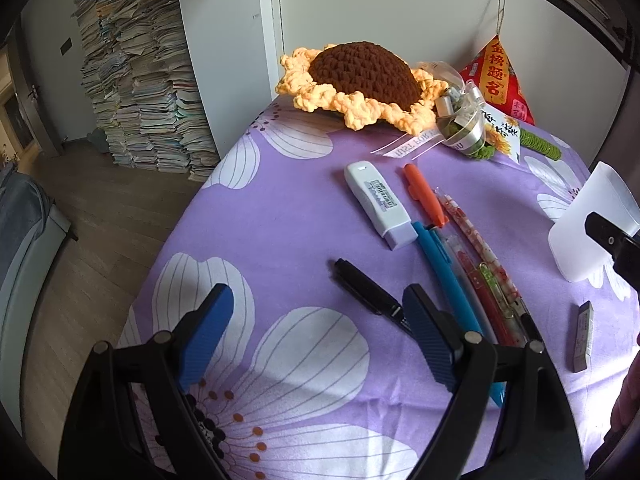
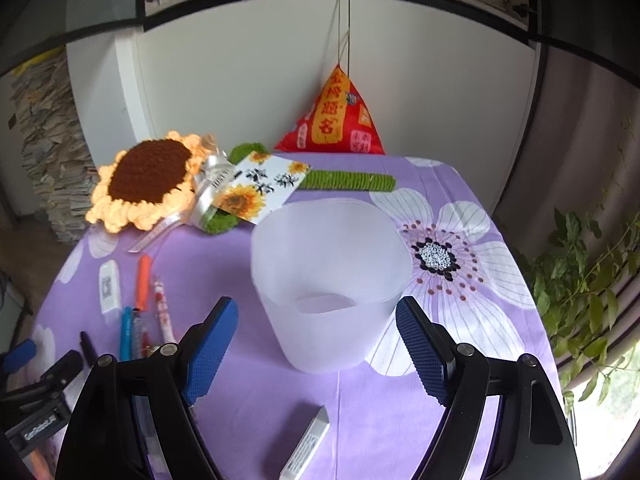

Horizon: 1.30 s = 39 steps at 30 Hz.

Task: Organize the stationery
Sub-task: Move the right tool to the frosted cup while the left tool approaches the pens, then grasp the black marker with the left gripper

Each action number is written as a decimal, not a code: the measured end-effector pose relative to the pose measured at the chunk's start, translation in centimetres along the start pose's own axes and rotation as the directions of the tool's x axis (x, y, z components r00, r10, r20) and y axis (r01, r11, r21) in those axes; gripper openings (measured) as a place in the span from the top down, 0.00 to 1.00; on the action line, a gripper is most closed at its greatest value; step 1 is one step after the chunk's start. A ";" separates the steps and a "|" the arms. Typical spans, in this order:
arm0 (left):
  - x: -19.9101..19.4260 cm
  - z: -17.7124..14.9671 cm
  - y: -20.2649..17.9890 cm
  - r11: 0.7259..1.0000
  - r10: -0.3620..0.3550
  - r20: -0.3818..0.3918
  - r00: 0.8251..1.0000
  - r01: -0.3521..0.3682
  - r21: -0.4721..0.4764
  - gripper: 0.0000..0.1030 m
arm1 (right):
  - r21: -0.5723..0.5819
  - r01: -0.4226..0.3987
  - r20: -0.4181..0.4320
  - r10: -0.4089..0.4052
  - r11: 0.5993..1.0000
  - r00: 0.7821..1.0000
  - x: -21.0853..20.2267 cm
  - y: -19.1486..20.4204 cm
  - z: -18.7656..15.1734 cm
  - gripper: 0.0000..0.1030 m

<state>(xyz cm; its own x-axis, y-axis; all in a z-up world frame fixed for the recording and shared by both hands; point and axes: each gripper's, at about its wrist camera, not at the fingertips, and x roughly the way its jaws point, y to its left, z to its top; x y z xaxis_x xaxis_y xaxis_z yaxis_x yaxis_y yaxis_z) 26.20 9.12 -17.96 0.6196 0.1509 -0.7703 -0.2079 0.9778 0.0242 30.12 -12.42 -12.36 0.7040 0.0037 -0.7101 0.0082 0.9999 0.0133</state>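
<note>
A frosted white cup [image 2: 328,264] stands upright and empty on the purple flowered cloth. My right gripper [image 2: 316,308] is open, one finger on each side of the cup's lower part; the pads do not press it. A small grey case [image 2: 308,444] lies below it. My left gripper [image 1: 316,296] hangs open over the cloth with nothing between its fingers. Its right finger covers the end of a black marker [image 1: 368,292]. Beyond lie a white correction tape [image 1: 380,204], an orange pen [image 1: 426,196], a blue pen [image 1: 444,272] and several red patterned pens [image 1: 476,240].
A crocheted sunflower [image 1: 360,76] with a ribboned bouquet and card [image 2: 260,188], a green crocheted stem [image 2: 348,182] and a red triangular pouch [image 2: 332,120] fill the back of the table. Paper stacks [image 1: 136,80] rise on the left floor. A leafy plant [image 2: 588,288] is at the right.
</note>
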 end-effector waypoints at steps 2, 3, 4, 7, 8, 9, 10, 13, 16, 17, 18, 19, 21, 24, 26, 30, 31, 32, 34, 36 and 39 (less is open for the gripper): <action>0.1 0.1 0.0 1.000 0.003 0.001 1.000 -0.003 0.000 0.17 | 0.020 -0.013 -0.020 0.013 1.000 1.000 0.7 -0.4 0.0 0.21; 0.2 0.2 -0.1 1.000 0.003 0.001 1.000 -0.003 0.000 0.17 | 0.031 -0.022 -0.028 0.022 0.999 0.999 1.1 -0.6 0.0 0.21; 0.2 0.2 -0.1 1.000 0.004 0.000 1.000 -0.004 0.001 0.17 | 0.035 -0.025 -0.031 0.026 0.999 0.999 1.3 -0.8 -0.1 0.21; 0.2 0.2 -0.4 1.000 0.004 -0.001 1.000 -0.004 0.009 0.17 | 0.040 -0.046 -0.027 0.047 0.998 0.999 1.8 -1.4 0.0 0.21; 0.2 0.3 -0.5 1.000 0.004 -0.001 1.000 -0.004 0.012 0.17 | 0.044 -0.056 -0.022 0.057 0.997 0.998 1.9 -1.6 0.1 0.21; 0.2 0.3 -0.6 1.000 0.003 0.000 1.000 -0.003 0.014 0.17 | 0.049 -0.069 -0.017 0.070 0.996 0.997 2.0 -1.8 0.2 0.21; 0.1 0.3 -0.7 1.000 0.003 0.002 1.000 -0.003 0.015 0.17 | 0.053 -0.082 -0.014 0.083 0.995 0.996 2.1 -1.9 0.3 0.24; -0.1 0.2 -0.8 1.000 0.001 0.004 1.000 -0.001 0.021 0.17 | 0.043 -0.107 -0.017 0.108 0.993 0.994 2.0 -1.9 0.4 0.30; -0.4 0.1 -0.6 1.000 0.001 -0.003 1.000 -0.001 0.022 0.17 | -0.011 -0.104 -0.001 0.104 0.995 0.995 0.5 -1.7 -0.1 0.30; -0.4 0.1 -0.5 1.000 0.001 -0.006 1.000 -0.001 0.017 0.17 | -0.034 -0.106 0.005 0.106 0.994 0.994 -0.1 -1.6 -0.3 0.30; -0.5 0.1 -0.2 1.000 0.006 -0.008 1.000 -0.006 0.005 0.17 | -0.053 -0.109 0.011 0.109 0.993 0.994 -0.6 -1.8 -0.4 0.30; -0.6 0.1 -0.1 1.000 0.013 -0.008 1.000 -0.013 -0.003 0.17 | -0.074 -0.107 0.026 0.109 0.992 0.994 -1.5 -2.1 -0.7 0.30; -0.9 0.1 -0.1 1.000 0.024 -0.008 1.000 -0.024 -0.017 0.17 | -0.087 -0.085 0.049 0.089 0.993 0.995 -2.5 -2.9 -0.9 0.30; -1.4 0.1 -0.8 1.000 0.018 -0.008 1.000 -0.018 -0.006 0.17 | -0.088 -0.017 0.064 0.023 0.996 0.998 -3.0 -4.5 -1.4 0.29; -1.4 -0.1 -1.3 1.000 0.016 -0.022 1.000 -0.016 -0.003 0.17 | -0.067 -0.024 0.038 0.026 0.997 0.999 -2.5 -5.4 -1.6 0.29; -0.4 -0.4 -1.3 0.997 0.045 -0.090 0.995 -0.050 -0.052 0.30 | -0.016 -0.094 0.001 0.094 0.995 0.996 -1.4 -6.5 -2.4 0.29; 0.0 -0.5 -1.1 0.995 0.059 -0.112 0.992 -0.067 -0.071 0.30 | -0.002 -0.107 0.005 0.107 0.994 0.994 -1.4 -6.7 -2.7 0.29; 0.3 -0.5 -0.9 0.992 0.064 -0.133 0.989 -0.077 -0.095 0.30 | 0.007 -0.126 0.010 0.126 0.992 0.992 -1.3 -6.8 -2.8 0.29; 0.7 -0.3 -0.5 0.986 0.068 -0.164 0.984 -0.091 -0.142 0.30 | 0.011 -0.150 0.018 0.150 0.989 0.988 -1.3 -7.0 -3.2 0.29; 1.0 0.1 -0.4 0.980 0.072 -0.179 0.981 -0.103 -0.170 0.30 | -0.012 -0.137 0.027 0.137 0.991 0.990 -1.6 -6.6 -3.4 0.29; 1.7 1.2 -0.2 0.964 0.098 -0.223 0.970 -0.148 -0.219 0.31 | -0.045 -0.148 0.037 0.149 0.988 0.988 -2.0 -6.0 -3.7 0.29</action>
<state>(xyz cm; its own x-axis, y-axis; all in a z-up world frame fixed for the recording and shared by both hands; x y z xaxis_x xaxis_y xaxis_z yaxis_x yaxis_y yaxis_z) 28.25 9.39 -18.52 0.4119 0.2099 -0.8867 -0.4581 0.8889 -0.0024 26.04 -18.39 -13.59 0.7231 0.1523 -0.6737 -0.1276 0.9881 0.0864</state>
